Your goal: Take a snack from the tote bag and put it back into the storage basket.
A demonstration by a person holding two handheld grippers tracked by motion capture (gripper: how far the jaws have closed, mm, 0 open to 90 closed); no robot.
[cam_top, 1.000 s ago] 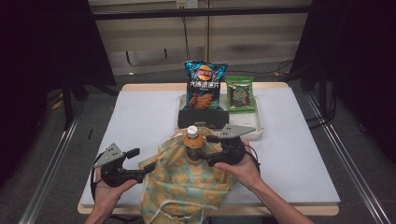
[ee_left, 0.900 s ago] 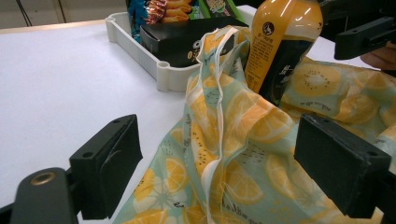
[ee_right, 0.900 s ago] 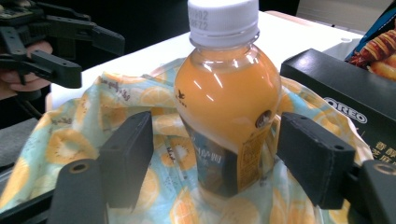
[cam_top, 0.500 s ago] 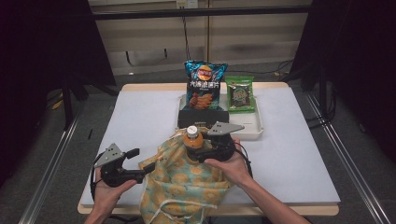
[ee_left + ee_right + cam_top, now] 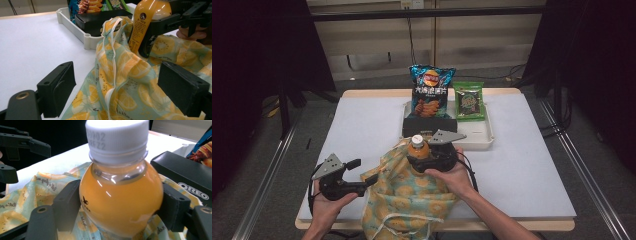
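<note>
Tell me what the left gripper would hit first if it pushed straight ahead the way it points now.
Most likely the lemon-print cloth bag: its fabric already lies between the open jaws of the left gripper. Farther along that line stands the orange juice bottle, clamped by the right gripper; depth is hard to judge.

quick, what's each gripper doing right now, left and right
Left gripper: jaws open, lemon-print bag cloth between them, not pinched.
Right gripper: jaws closed on the orange juice bottle.

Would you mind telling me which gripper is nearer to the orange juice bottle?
Right. The right gripper is clamped around the orange juice bottle; the left gripper sits apart to its left, at the lemon-print bag's edge.
</note>
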